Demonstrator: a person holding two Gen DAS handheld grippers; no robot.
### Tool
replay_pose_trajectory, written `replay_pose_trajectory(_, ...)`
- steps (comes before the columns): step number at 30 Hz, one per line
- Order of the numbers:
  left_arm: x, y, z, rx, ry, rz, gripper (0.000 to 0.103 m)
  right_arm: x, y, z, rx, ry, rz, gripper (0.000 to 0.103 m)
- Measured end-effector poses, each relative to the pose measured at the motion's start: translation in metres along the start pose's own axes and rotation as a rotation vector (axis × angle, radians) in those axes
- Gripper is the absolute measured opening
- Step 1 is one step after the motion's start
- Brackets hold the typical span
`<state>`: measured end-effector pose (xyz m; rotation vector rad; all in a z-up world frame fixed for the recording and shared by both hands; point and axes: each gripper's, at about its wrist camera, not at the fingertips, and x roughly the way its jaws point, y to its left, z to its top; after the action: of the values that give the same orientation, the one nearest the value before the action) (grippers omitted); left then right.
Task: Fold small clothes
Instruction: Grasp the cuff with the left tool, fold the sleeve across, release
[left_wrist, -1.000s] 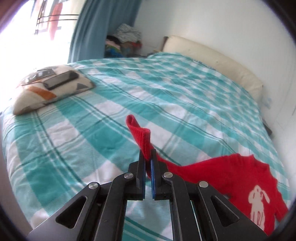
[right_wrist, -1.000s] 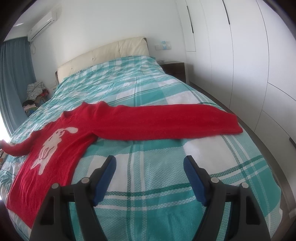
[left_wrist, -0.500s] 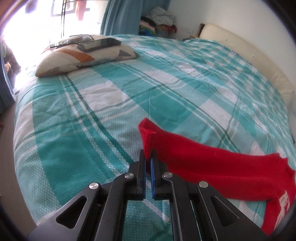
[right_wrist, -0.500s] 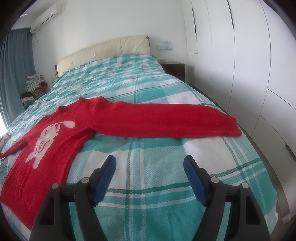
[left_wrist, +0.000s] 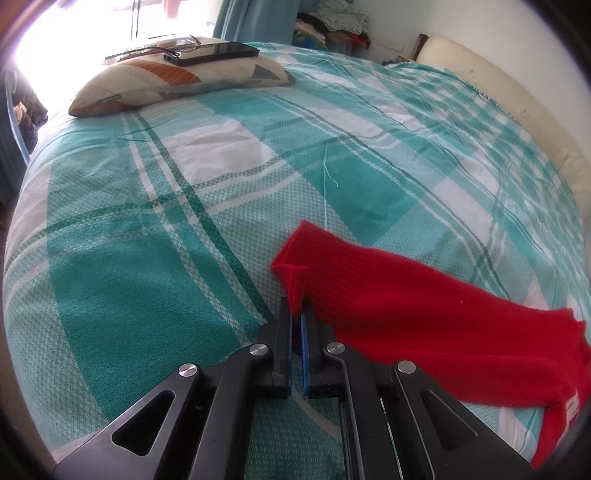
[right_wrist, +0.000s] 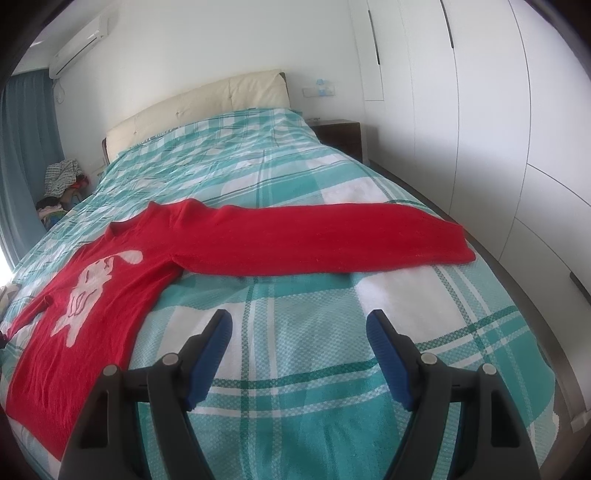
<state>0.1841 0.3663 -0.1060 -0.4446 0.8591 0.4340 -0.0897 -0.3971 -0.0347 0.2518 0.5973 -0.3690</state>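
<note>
Left gripper (left_wrist: 296, 310) jaws are clamped on the red sweater (left_wrist: 424, 314) cuff. Right gripper (right_wrist: 299, 325) jaws are spread wide with nothing in them, the sweater's other sleeve lying just beyond.

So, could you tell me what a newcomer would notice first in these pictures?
The red sweater with a white rabbit lies spread on the teal plaid bedspread, one sleeve stretched toward the wardrobe side. The left tongs pinch the other sleeve's cuff, while the right tongs hang open above bare bedspread.
</note>
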Motion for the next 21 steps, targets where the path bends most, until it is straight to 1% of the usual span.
replay_pose_trajectory(3,0.001,0.001,0.000,-0.001,0.004,-0.001,0.003,0.001,-0.001,0.000,0.008,0.006,-0.003,0.075)
replay_pose_trajectory(4,0.002,0.002,0.000,-0.006,0.006,-0.005,0.006,0.002,-0.001,0.000,0.009,0.009,-0.003,0.075)
replay_pose_trajectory(5,0.002,0.004,0.001,-0.017,0.007,-0.014,0.006,0.002,-0.001,0.000,0.010,0.011,-0.003,0.075)
replay_pose_trajectory(8,-0.001,0.009,0.002,-0.040,0.013,-0.068,0.010,0.003,-0.001,0.000,0.006,0.013,-0.007,0.075)
replay_pose_trajectory(9,-0.002,0.009,0.002,-0.039,0.016,-0.085,0.014,0.004,-0.001,0.000,0.005,0.013,-0.008,0.075)
replay_pose_trajectory(11,-0.007,0.007,0.001,-0.020,0.016,-0.109,0.025,0.004,-0.002,0.000,0.005,0.014,-0.009,0.075)
replay_pose_trajectory(12,-0.010,0.004,0.000,-0.005,0.015,-0.117,0.038,0.004,-0.002,0.001,0.007,0.014,-0.011,0.075)
replay_pose_trajectory(13,-0.014,0.001,-0.002,0.013,0.012,-0.122,0.053,0.004,-0.002,0.000,0.009,0.014,-0.012,0.075)
replay_pose_trajectory(14,-0.020,-0.002,-0.004,0.035,0.003,-0.119,0.060,0.004,-0.003,0.001,0.012,0.013,-0.013,0.075)
replay_pose_trajectory(15,-0.026,-0.006,-0.006,0.053,-0.009,-0.112,0.074,0.004,-0.004,0.001,0.018,0.010,-0.014,0.075)
replay_pose_trajectory(16,-0.033,-0.009,-0.008,0.069,-0.024,-0.102,0.083,0.003,-0.005,0.001,0.026,0.007,-0.015,0.075)
replay_pose_trajectory(18,-0.046,-0.011,-0.014,0.082,-0.049,-0.092,0.086,0.001,-0.011,0.002,0.051,-0.001,-0.018,0.075)
replay_pose_trajectory(21,-0.072,-0.012,-0.022,0.080,-0.087,-0.113,0.086,-0.003,-0.022,0.003,0.108,-0.013,-0.022,0.075)
